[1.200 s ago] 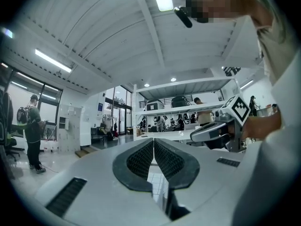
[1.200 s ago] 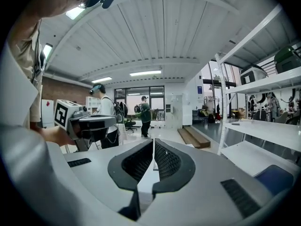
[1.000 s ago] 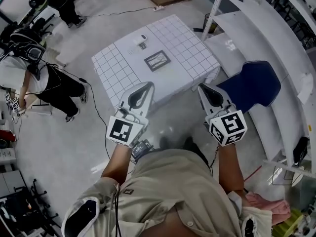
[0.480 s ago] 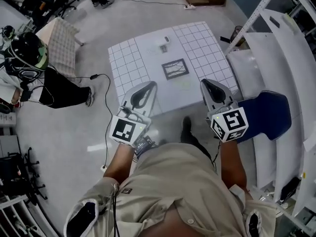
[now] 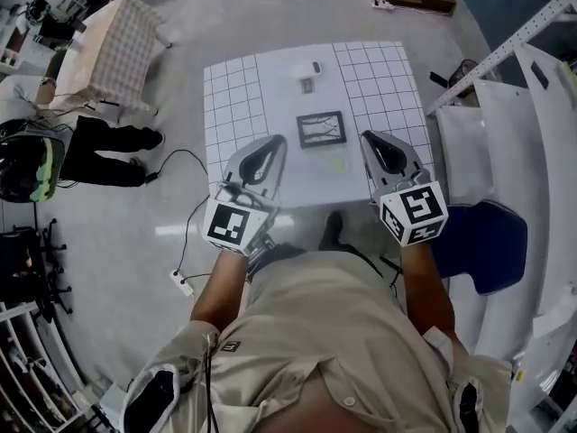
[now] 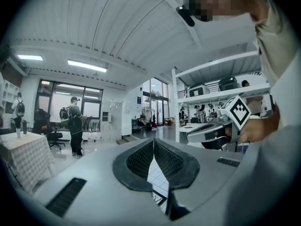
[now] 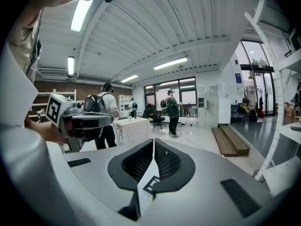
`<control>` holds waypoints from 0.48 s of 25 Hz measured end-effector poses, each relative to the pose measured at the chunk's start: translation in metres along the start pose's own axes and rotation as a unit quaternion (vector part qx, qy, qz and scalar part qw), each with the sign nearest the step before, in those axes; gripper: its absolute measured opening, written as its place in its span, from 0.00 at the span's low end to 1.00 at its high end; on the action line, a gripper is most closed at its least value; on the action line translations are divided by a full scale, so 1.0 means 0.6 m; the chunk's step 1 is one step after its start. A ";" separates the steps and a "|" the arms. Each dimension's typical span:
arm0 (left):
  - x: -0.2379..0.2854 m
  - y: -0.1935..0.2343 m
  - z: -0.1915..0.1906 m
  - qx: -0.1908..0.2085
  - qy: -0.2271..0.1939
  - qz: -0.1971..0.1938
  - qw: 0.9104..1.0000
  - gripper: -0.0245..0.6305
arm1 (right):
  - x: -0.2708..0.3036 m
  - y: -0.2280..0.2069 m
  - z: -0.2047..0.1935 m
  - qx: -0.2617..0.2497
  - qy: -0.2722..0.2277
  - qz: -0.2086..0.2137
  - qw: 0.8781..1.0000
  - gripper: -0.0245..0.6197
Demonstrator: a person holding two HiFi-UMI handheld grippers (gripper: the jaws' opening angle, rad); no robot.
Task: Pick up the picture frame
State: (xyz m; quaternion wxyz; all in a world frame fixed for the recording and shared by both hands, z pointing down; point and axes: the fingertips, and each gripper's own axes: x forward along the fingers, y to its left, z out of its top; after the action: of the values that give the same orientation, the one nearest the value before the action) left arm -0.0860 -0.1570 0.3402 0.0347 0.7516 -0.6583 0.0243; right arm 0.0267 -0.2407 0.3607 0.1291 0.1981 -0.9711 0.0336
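Currently the black picture frame (image 5: 321, 128) lies flat near the middle of the white grid-patterned bench (image 5: 236, 106), untouched, between and slightly beyond the tips of the left claw (image 5: 274, 142) and right claw (image 5: 368, 137), each held over the bench's near edge with jaws pressed together on nothing.

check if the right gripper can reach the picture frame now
Probably yes: the picture frame lies uncovered on the table, nothing between it and the right gripper, whose shut jaws must open first.
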 end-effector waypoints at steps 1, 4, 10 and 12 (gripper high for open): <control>0.009 0.001 -0.003 -0.001 0.002 0.007 1.000 0.07 | 0.005 -0.009 -0.004 0.000 0.002 0.006 1.000 0.08; 0.032 0.005 -0.018 -0.004 0.012 0.025 1.000 0.07 | 0.022 -0.032 -0.018 0.002 0.008 0.019 1.000 0.08; 0.070 0.026 -0.068 -0.023 0.040 0.046 0.998 0.07 | 0.067 -0.069 -0.057 0.010 0.028 0.031 0.999 0.08; 0.080 0.040 -0.090 -0.034 0.048 0.052 0.997 0.07 | 0.085 -0.074 -0.073 0.012 0.036 0.034 0.999 0.08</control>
State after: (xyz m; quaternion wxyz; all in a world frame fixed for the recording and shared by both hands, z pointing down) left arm -0.1032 -0.2031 0.3983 0.0900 0.7125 -0.6947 0.0398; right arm 0.0092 -0.2959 0.4172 0.1604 0.1651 -0.9715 0.0564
